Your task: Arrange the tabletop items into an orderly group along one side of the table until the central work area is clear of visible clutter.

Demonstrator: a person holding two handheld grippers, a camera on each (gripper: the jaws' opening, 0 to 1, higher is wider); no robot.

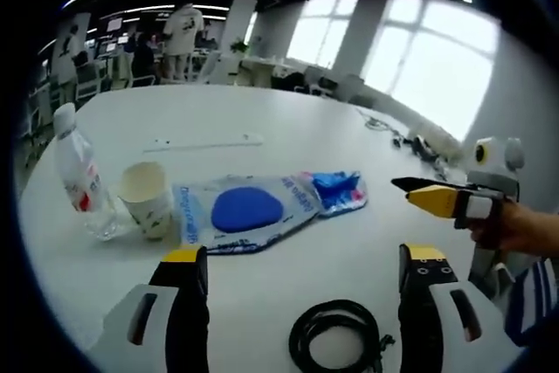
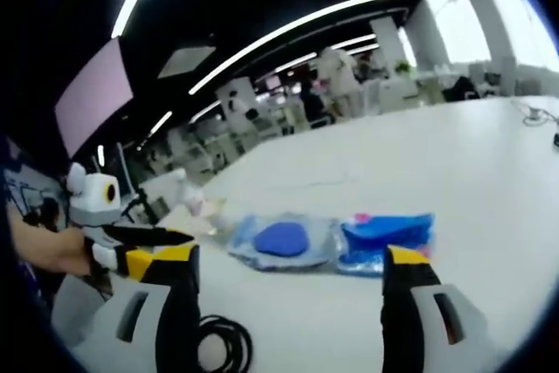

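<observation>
On the white table [image 1: 288, 111] lie a clear bag with a blue round pad [image 1: 244, 210] and a blue packet [image 1: 336, 189] beside it. A paper cup [image 1: 147, 200] and a water bottle [image 1: 77, 168] stand upright to the left of them. A coiled black cable [image 1: 336, 347] lies between the jaws of my left gripper [image 1: 303, 255], which is open and holds nothing. My right gripper [image 1: 419, 191] comes in from the right, held by a hand. In the right gripper view my right gripper [image 2: 288, 259] is open, short of the bag [image 2: 279, 240] and packet [image 2: 384, 233].
A thin white strip [image 1: 205, 141] lies further back on the table. Loose cables [image 1: 402, 137] sit near the far right edge. People and desks [image 1: 179, 37] fill the room behind. My left gripper [image 2: 144, 246] shows at the left, above the black cable [image 2: 223, 347].
</observation>
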